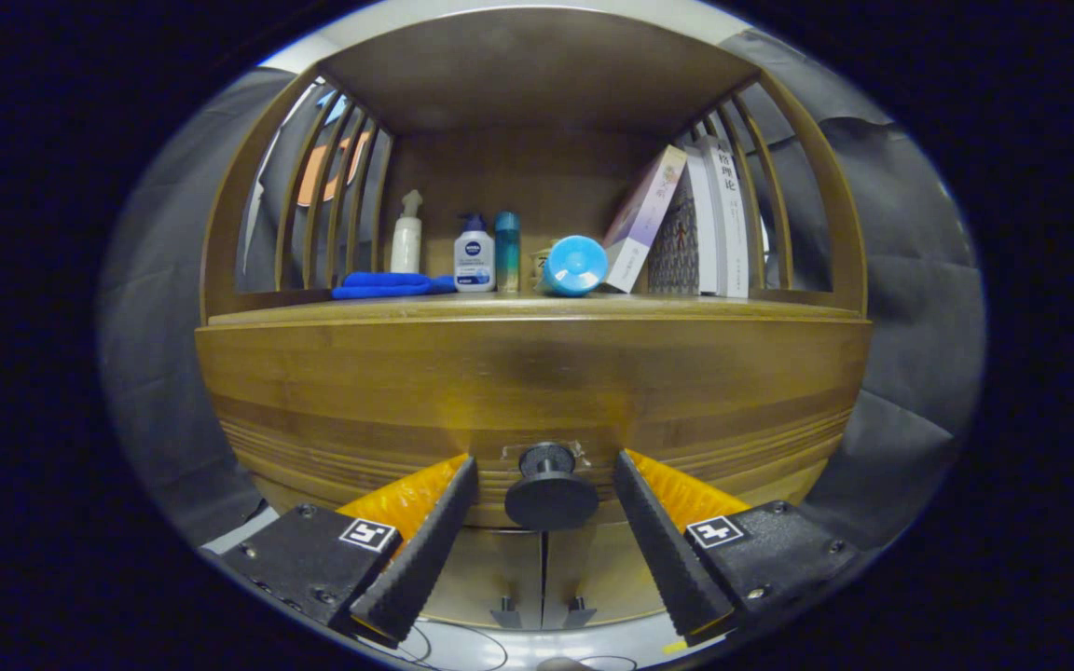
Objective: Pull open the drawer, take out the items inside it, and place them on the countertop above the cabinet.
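Between your two fingers sits the round knob (550,489) of the drawer (537,391), and your gripper (546,503) is spread wide, with a gap on each side and neither finger touching it. Its stem points straight out at you, along the fingers' own line. That drawer front looks flush with the cabinet (537,568), though the fisheye bend makes this hard to swear to. On the countertop (537,308) above stand bottles (474,256), a blue cloth (388,284) and books (695,224)
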`<state>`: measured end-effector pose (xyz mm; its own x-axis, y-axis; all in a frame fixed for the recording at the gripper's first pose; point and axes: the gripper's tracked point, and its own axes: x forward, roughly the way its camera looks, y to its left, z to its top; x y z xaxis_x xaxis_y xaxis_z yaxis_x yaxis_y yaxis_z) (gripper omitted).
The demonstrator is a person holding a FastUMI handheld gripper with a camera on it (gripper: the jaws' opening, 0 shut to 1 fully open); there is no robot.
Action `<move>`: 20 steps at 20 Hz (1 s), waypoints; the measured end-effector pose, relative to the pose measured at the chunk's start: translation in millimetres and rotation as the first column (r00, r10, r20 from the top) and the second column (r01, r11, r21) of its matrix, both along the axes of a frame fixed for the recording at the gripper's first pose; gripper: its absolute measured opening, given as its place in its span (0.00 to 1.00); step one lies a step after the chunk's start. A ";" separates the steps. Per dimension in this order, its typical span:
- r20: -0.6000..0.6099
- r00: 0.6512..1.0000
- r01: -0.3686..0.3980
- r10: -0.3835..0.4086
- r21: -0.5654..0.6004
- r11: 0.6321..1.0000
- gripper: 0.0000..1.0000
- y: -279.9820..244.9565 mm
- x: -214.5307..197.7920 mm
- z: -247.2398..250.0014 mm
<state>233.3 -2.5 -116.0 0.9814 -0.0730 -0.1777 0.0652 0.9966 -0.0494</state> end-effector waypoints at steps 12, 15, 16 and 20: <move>0.037 0.999 0.006 -0.004 -0.036 0.999 0.99 9.1 -118.7 64.7; 0.101 0.995 -0.012 0.015 -0.029 1.000 0.99 17.5 -170.5 104.5; 0.119 0.993 -0.008 0.012 -0.030 1.000 0.99 18.6 -187.8 115.7; 0.179 0.983 -0.023 0.025 -0.018 1.000 0.99 28.2 -239.0 140.8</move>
<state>-5.7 25.7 24.8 0.9987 -0.0505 0.0025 0.0506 0.9972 -0.0550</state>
